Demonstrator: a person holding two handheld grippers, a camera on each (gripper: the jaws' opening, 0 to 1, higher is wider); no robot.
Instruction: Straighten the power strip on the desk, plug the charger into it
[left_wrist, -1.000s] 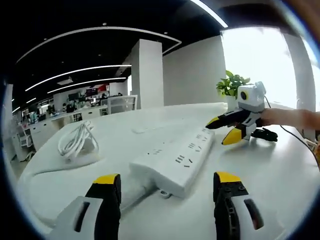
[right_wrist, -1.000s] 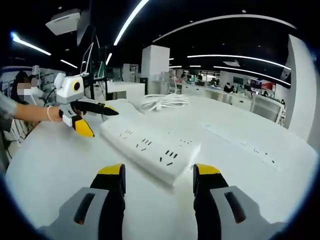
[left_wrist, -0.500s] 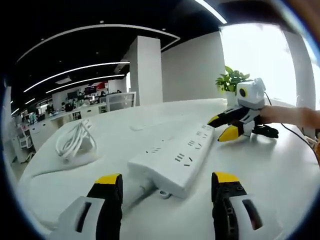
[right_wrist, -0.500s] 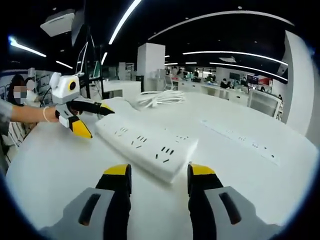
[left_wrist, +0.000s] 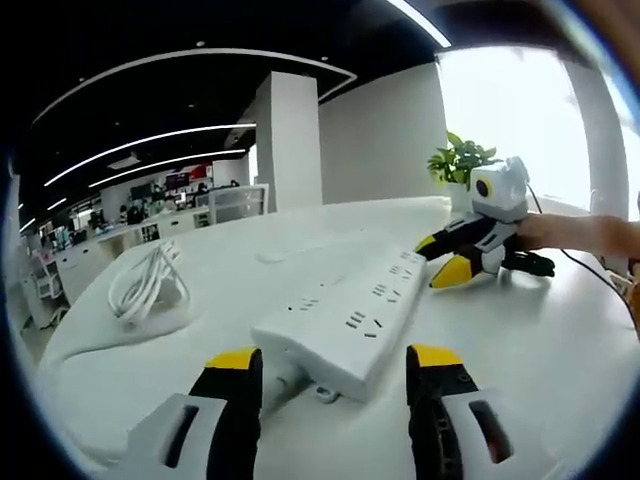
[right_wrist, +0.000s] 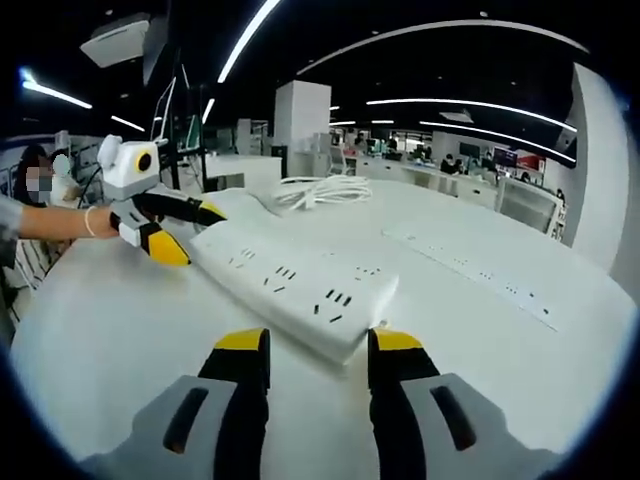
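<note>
Left gripper view: the left tool (left_wrist: 333, 362) rises from the bottom of the frame, yellow-tipped jaws spread apart, nothing between them. The near end of the white power strip (left_wrist: 352, 320) sits just above the gap, at centre frame, and the strip runs away toward the upper right across the white tabletop (left_wrist: 540, 330). At its far end, right of frame, the right tool (left_wrist: 440, 258) straddles the strip, one black jaw on each side, a hand (left_wrist: 590, 236) behind it. A coiled white cable (left_wrist: 148, 285) lies at left, well apart from the strip, and a potted plant (left_wrist: 460, 165) stands in the upper right.

Right gripper view: the right tool's jaws come up from the bottom, parted, with the strip's end just above them, not clamped. At upper left the left tool sits at the far end, jaws either side. Whether either tool touches the strip, I cannot tell. A second strip (right_wrist: 480, 280) lies flat at right.
</note>
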